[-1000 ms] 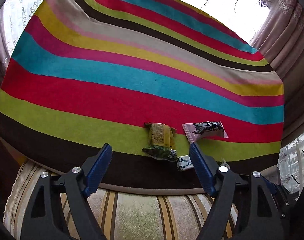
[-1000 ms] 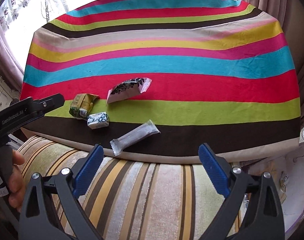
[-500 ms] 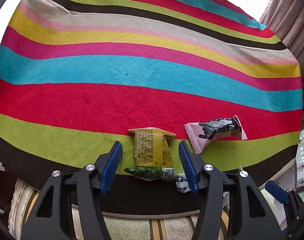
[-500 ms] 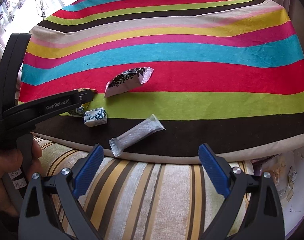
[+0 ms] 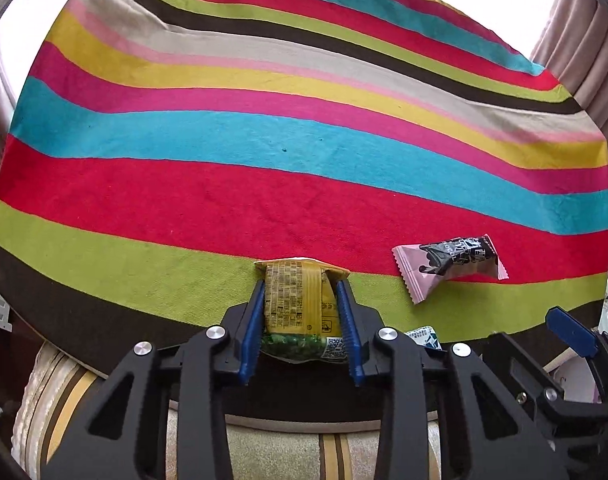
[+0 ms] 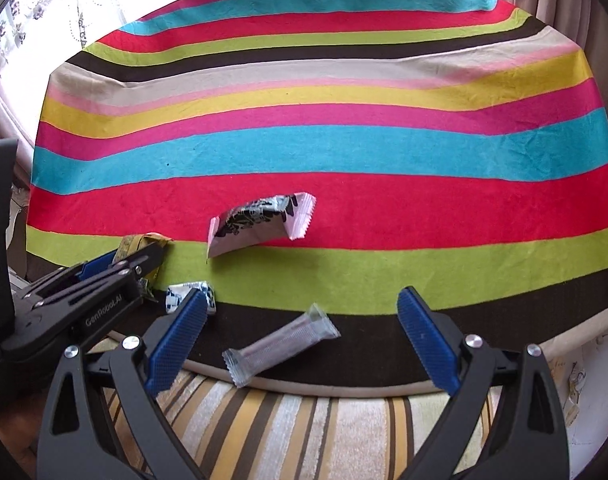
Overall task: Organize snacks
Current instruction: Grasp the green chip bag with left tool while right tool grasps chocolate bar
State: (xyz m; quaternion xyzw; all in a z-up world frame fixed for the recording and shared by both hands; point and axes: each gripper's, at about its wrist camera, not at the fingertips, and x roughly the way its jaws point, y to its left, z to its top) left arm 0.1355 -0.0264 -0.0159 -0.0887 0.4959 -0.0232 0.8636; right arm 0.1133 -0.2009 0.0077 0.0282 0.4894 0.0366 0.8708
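Your left gripper (image 5: pixel 302 316) pinched the yellow snack packet (image 5: pixel 300 304); squeezing harder risked crushing it, while your right gripper (image 6: pixel 304 340) stood spread.

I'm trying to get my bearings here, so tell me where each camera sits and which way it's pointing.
Left wrist: sits on the left gripper, looking forward over the striped multicoloured tablecloth; its own blue-padded jaws show, shut on the yellow and green snack packet.
Right wrist: sits on the right gripper, looking across the same cloth from nearer its right side; its own jaws show open above the clear silvery wrapped bar.
Shared: the pink and black snack wrapper, the small blue and white candy, and each view catches the other gripper.
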